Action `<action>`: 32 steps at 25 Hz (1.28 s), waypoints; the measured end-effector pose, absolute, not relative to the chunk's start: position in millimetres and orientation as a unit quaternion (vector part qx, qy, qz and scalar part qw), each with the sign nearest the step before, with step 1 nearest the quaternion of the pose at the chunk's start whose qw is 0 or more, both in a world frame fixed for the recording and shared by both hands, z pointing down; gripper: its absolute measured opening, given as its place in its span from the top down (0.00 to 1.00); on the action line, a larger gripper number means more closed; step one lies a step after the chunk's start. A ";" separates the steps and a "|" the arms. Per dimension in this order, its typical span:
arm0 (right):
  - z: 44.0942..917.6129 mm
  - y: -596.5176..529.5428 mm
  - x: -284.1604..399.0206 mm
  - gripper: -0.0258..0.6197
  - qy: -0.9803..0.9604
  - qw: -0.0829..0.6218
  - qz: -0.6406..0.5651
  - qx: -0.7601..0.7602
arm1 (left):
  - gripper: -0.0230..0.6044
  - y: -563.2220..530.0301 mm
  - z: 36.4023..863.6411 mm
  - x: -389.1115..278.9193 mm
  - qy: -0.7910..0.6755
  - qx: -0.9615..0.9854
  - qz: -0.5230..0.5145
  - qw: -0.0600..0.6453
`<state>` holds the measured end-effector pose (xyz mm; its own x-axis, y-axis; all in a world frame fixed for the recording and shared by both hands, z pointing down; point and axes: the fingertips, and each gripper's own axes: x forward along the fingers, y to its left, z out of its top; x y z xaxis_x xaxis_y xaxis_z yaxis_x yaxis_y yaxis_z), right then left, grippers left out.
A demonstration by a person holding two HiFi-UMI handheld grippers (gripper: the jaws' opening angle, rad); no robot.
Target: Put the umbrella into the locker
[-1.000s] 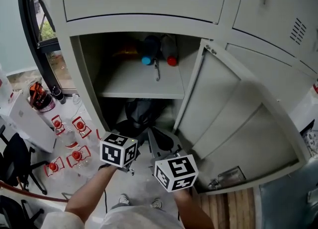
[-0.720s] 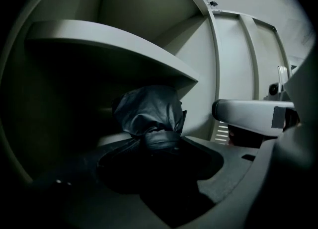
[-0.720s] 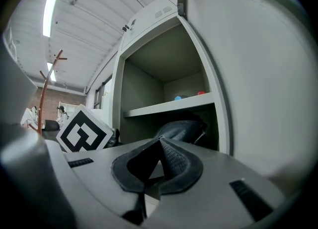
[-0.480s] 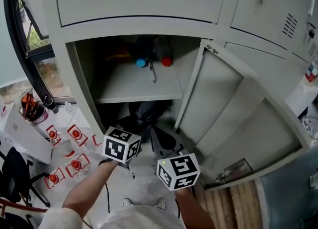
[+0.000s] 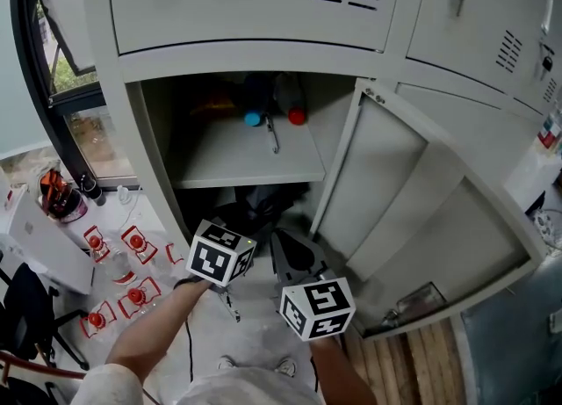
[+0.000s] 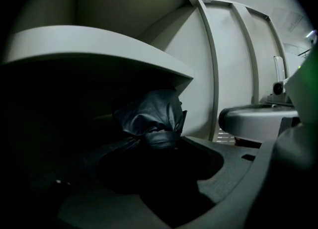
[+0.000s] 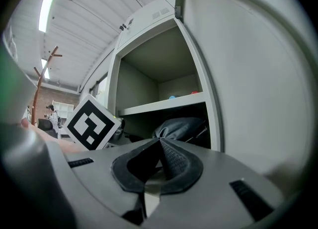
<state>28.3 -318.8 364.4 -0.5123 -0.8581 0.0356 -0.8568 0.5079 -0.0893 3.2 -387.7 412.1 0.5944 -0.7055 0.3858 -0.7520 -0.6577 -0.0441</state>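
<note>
Black folded umbrella [image 5: 253, 206] lies in the lower compartment of the locker [image 5: 105, 87], at twelve o'clock from the left gripper [image 6: 164, 173], whose jaws are spread and empty. The right gripper [image 7: 158, 148] is pressed together. Placement looks done; next likely calls for backing clear toward six o'clock.

We record:
- a dark-framed window [image 5: 70, 74], far left
- pale speckled floor [image 5: 256, 331]
- wooden boards [image 5: 411, 366], near right
- a black chair [image 5: 26, 300], near left
- white ribbed ceiling [image 7: 94, 19] with a strip light [image 7: 47, 4]
</note>
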 end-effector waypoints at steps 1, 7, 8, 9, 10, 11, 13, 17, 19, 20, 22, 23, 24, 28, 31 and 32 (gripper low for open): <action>364.7 -318.4 28.0 0.96 0.868 0.007 -0.048 -0.493 | 0.56 -389.5 411.6 2.8 -0.410 0.890 0.193 0.057; 365.1 -317.5 26.6 0.96 0.869 0.006 -0.047 -0.493 | 0.56 -400.5 409.1 3.8 -0.413 0.882 0.225 0.020; 365.5 -317.4 26.8 0.96 0.869 0.006 -0.048 -0.493 | 0.56 -402.2 408.6 4.2 -0.413 0.882 0.228 0.014; 365.9 -317.4 27.3 0.96 0.868 0.005 -0.048 -0.494 | 0.56 -404.0 408.4 4.4 -0.413 0.881 0.231 0.009; 366.3 -317.5 27.8 0.96 0.868 0.005 -0.048 -0.494 | 0.56 -405.9 408.3 4.5 -0.413 0.880 0.233 0.004; 366.6 -317.9 28.3 0.96 0.868 0.005 -0.048 -0.495 | 0.56 -408.0 408.6 4.4 -0.413 0.880 0.236 0.000; 367.1 -318.7 29.5 0.96 0.867 0.004 -0.047 -0.496 | 0.56 -411.8 410.3 4.1 -0.413 0.878 0.243 -0.006; 366.5 -320.2 30.7 0.96 0.866 0.002 -0.045 -0.499 | 0.56 -420.2 416.0 3.1 -0.414 0.875 0.250 -0.018; 366.1 -321.0 31.5 0.96 0.865 0.001 -0.043 -0.500 | 0.56 -426.0 421.5 3.8 -0.411 0.876 0.251 -0.028; 365.8 -321.4 32.0 0.96 0.864 0.000 -0.043 -0.501 | 0.56 -427.9 423.6 4.2 -0.411 0.875 0.254 -0.030; 365.6 -322.2 32.5 0.96 0.864 0.000 -0.043 -0.502 | 0.56 -430.6 424.3 4.8 -0.412 0.873 0.259 -0.033; 365.6 -322.4 32.4 0.96 0.864 0.000 -0.043 -0.502 | 0.56 -432.0 424.6 4.8 -0.413 0.872 0.261 -0.032; 365.6 -322.5 32.1 0.96 0.864 0.000 -0.043 -0.502 | 0.56 -433.6 425.4 4.7 -0.414 0.871 0.262 -0.031; 365.9 -323.2 32.0 0.96 0.864 -0.002 -0.043 -0.502 | 0.56 -438.5 425.2 4.6 -0.415 0.868 0.273 -0.034; 366.3 -324.0 33.0 0.96 0.863 -0.002 -0.043 -0.503 | 0.56 -441.0 424.9 5.9 -0.412 0.866 0.281 -0.034; 366.3 -324.3 33.1 0.96 0.863 -0.002 -0.043 -0.503 | 0.56 -443.2 424.6 5.4 -0.413 0.865 0.282 -0.036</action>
<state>33.1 -324.3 366.3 -0.4936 -0.8684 0.0473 -0.8688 0.4898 -0.0726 5.4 -443.2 424.6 0.4999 -0.7354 0.4575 -0.6950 -0.6558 -0.2948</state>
